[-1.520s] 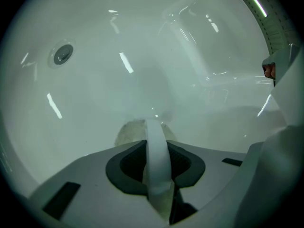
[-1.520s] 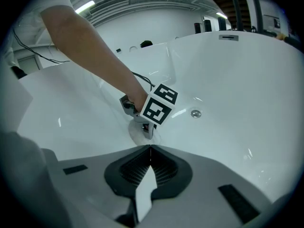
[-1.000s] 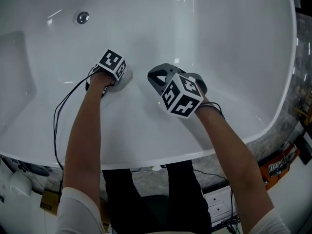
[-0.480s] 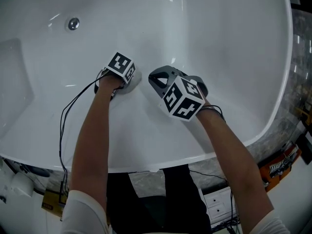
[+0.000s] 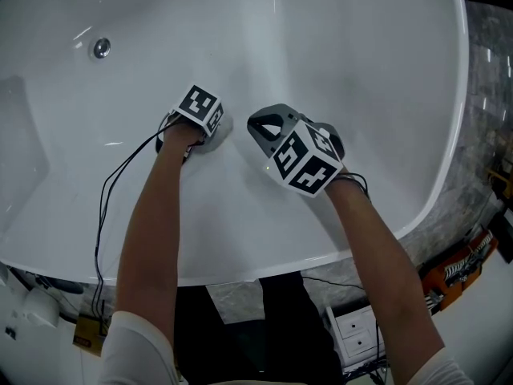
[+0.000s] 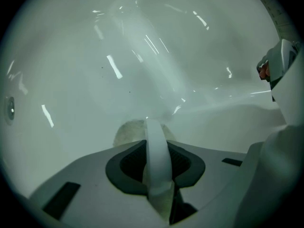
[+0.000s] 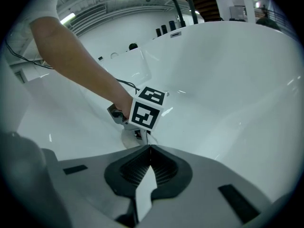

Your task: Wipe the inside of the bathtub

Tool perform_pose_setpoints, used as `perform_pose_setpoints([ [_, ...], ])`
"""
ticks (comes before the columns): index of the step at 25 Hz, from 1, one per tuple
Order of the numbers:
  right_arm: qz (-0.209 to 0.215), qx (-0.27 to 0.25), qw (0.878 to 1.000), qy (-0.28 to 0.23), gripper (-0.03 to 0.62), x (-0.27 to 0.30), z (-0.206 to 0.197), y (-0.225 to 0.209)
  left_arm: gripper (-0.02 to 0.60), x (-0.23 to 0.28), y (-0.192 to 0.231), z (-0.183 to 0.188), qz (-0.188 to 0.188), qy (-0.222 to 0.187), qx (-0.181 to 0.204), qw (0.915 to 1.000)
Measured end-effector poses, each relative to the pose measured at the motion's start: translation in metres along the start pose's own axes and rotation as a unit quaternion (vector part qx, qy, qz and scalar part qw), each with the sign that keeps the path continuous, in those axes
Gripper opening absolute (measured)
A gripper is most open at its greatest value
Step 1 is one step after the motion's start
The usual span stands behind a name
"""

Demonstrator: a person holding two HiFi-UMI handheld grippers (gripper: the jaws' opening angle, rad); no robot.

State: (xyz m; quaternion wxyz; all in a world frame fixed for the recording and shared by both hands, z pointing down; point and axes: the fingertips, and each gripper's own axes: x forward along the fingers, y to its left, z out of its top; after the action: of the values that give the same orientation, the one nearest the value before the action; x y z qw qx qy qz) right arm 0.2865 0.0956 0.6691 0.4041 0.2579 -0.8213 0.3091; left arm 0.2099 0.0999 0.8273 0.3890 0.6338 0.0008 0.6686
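My left gripper (image 6: 156, 139) is clamped on a pale round wiping cloth (image 6: 128, 129), which presses straight ahead against the sloping inside of the glossy white bathtub (image 5: 345, 54). My right gripper (image 7: 149, 148), closed and empty, hovers just beside it.

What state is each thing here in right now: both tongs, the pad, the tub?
Left tongs: shut on the wiping pad.
Wiping pad: flat against the tub's inner surface.
Right tongs: shut, holding nothing.
Bathtub: white and glossy, no standing water seen.
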Motion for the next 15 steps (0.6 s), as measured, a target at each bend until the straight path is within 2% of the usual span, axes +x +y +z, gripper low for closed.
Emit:
perform_pose_setpoints([
  [6, -0.022, 0.032, 0.999, -0.015, 0.018, -0.021, -0.013, -0.022, 0.098, 0.007, -0.029, 0.025, -0.012, -0.005, 0.016, 0.9998],
  [12, -0.034, 0.018, 0.999, -0.005, 0.018, -0.032, -0.025, -0.031, 0.098, 0.017, -0.065, 0.053, -0.028, -0.018, 0.033, 0.9989],
  [15, -0.031, 0.028, 0.999, -0.015, 0.018, -0.037, -0.024, -0.031, 0.098, 0.019, -0.078, 0.064, -0.035, -0.026, 0.038, 0.9983],
])
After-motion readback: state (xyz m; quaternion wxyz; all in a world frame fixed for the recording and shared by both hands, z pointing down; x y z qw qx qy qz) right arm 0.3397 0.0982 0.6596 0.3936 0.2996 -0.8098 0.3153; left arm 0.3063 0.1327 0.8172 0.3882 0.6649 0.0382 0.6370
